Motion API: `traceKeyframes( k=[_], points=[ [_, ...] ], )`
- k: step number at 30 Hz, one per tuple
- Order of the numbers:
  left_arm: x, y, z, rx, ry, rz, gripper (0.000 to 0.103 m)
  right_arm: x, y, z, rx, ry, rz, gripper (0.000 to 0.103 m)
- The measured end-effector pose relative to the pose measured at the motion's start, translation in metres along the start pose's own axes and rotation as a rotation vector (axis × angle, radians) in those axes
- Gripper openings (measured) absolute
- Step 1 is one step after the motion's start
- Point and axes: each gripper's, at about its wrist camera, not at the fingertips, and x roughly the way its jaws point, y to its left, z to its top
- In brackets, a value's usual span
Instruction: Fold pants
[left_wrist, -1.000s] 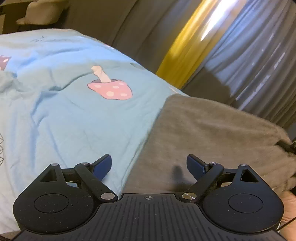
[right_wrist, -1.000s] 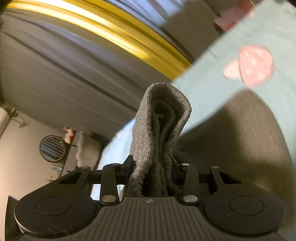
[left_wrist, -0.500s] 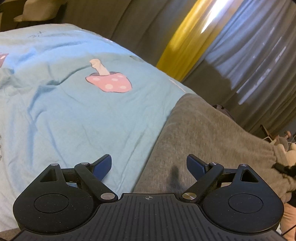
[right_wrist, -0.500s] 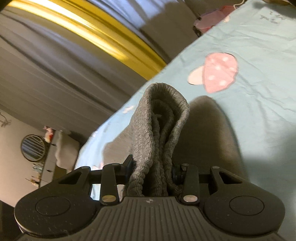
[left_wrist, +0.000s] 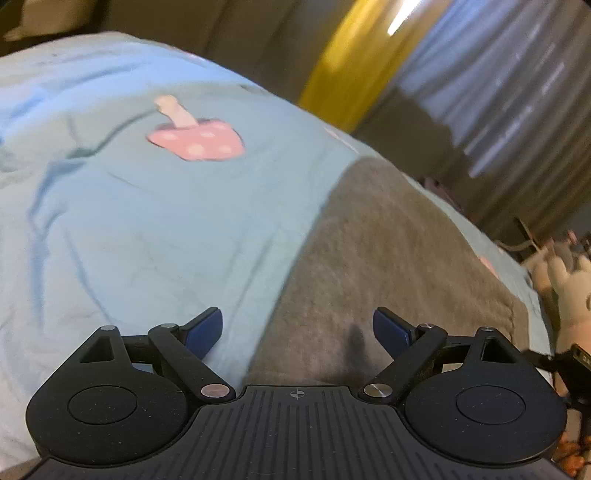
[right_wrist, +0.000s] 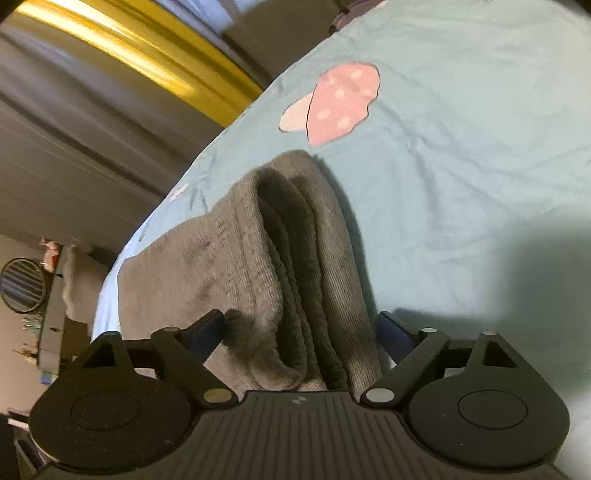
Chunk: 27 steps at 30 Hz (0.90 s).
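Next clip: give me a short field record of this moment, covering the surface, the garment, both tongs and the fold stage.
surface: light blue bedsheet with a pink mushroom print
garment: grey pants, lying on the sheet
left tongs: open, nothing between them, over the edge of the pants
right tongs: jaws have just been opening; the ribbed waistband sits bunched between them, no longer pinched
fold stage: folded end laid down and released
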Motion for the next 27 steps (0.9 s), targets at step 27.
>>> traceKeyframes(
  k=[27],
  points=[
    [0.119,-0.051,0.049,0.286,0.192,-0.161,0.085,0.068,0.029,0.021,-0.127,0.132,0.103,0.099]
  ],
)
